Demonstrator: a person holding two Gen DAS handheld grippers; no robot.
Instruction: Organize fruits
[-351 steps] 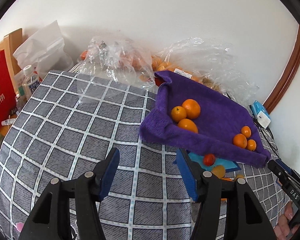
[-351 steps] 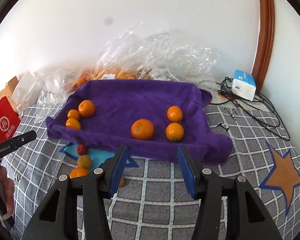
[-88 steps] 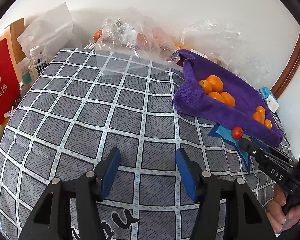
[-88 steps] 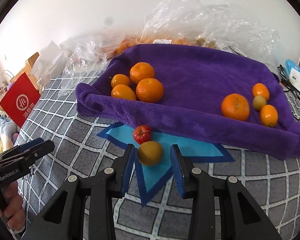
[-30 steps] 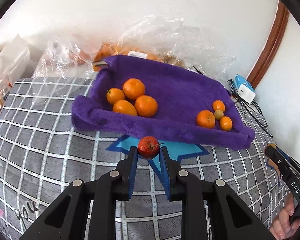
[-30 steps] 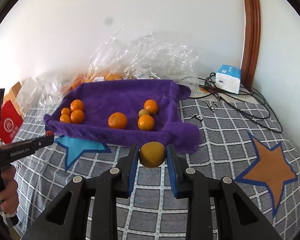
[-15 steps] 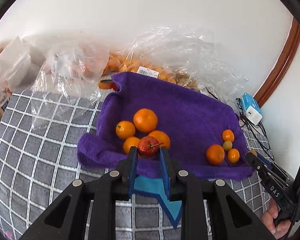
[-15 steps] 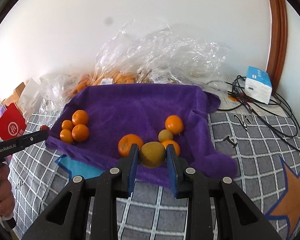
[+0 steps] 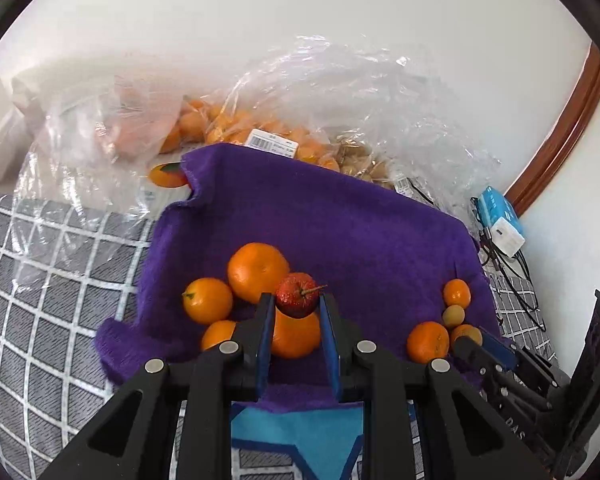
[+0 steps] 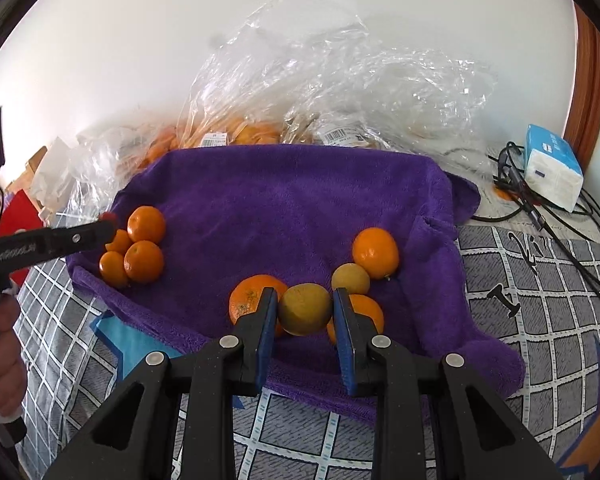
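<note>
My left gripper (image 9: 297, 298) is shut on a small red apple (image 9: 297, 294), held above the left cluster of oranges (image 9: 257, 270) on the purple towel (image 9: 340, 224). In the right wrist view my right gripper (image 10: 305, 307) is shut on a yellow-green fruit (image 10: 305, 309), over the towel's (image 10: 292, 200) near right part, between an orange (image 10: 247, 298) and another orange (image 10: 363, 309). A smaller yellow-green fruit (image 10: 350, 278) and an orange (image 10: 375, 253) lie just behind. The left gripper (image 10: 109, 222) also shows at the left edge there, over several oranges (image 10: 143, 261).
Clear plastic bags (image 10: 332, 92) with more oranges pile up behind the towel against the wall. A blue and white box (image 10: 553, 172) and cables (image 10: 540, 208) lie at the right. A checked grey cloth (image 10: 540, 304) with blue star patches (image 9: 300, 436) covers the surface.
Both grippers have moved forward from the checked cloth to over the purple towel, each still holding its fruit. The right gripper has also sunk a little.
</note>
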